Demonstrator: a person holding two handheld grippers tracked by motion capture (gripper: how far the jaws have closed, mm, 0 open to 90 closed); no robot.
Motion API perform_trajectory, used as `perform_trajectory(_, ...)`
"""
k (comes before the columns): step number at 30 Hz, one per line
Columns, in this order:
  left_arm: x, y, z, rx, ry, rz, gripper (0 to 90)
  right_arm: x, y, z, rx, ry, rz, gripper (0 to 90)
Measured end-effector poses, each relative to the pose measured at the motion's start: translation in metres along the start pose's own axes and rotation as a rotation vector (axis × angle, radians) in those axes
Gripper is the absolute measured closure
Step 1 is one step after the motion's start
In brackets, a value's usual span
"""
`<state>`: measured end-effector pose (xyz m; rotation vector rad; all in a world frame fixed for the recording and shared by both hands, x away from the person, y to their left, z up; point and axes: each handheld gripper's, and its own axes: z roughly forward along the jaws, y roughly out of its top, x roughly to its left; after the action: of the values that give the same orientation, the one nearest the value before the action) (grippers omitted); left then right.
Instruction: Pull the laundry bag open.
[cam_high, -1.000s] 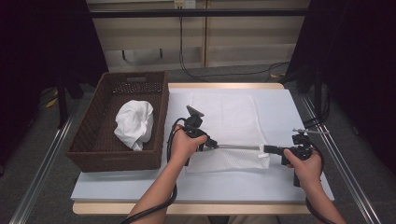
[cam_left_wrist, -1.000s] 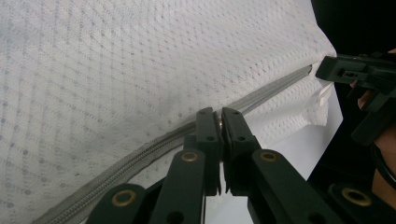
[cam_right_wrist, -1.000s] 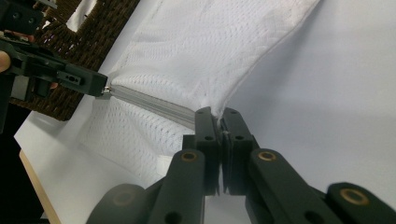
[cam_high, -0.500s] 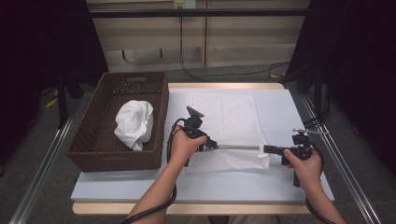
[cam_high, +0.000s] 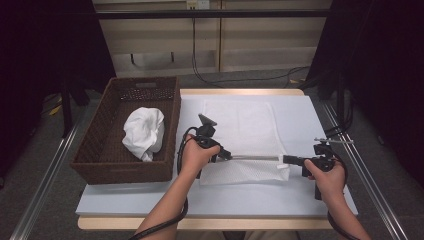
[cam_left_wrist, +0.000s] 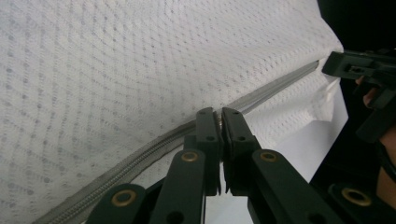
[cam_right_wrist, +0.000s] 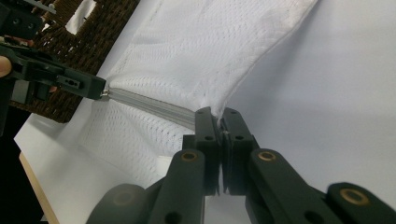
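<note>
Writing shows nowhere; your left gripper and right gripper each pinch the mesh bag zipper, hiding its pull.

Table brightly lit from above; surroundings at 3 and 9 o'clock dark; close gripper views soft.

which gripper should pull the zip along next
Left, probably: the left gripper is shut on the grey zipper of the white mesh laundry bag, while the right gripper pins the bag's corner.
</note>
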<state>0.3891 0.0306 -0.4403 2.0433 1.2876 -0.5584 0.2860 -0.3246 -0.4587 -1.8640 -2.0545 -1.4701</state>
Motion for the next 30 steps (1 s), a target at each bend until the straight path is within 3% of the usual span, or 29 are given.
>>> perform_trajectory(30,0.0011,-0.0011,-0.0035,0.017,0.023,-0.003,86.9,-0.0014,-0.0007,0.0016,0.007,-0.006,0.006,86.6)
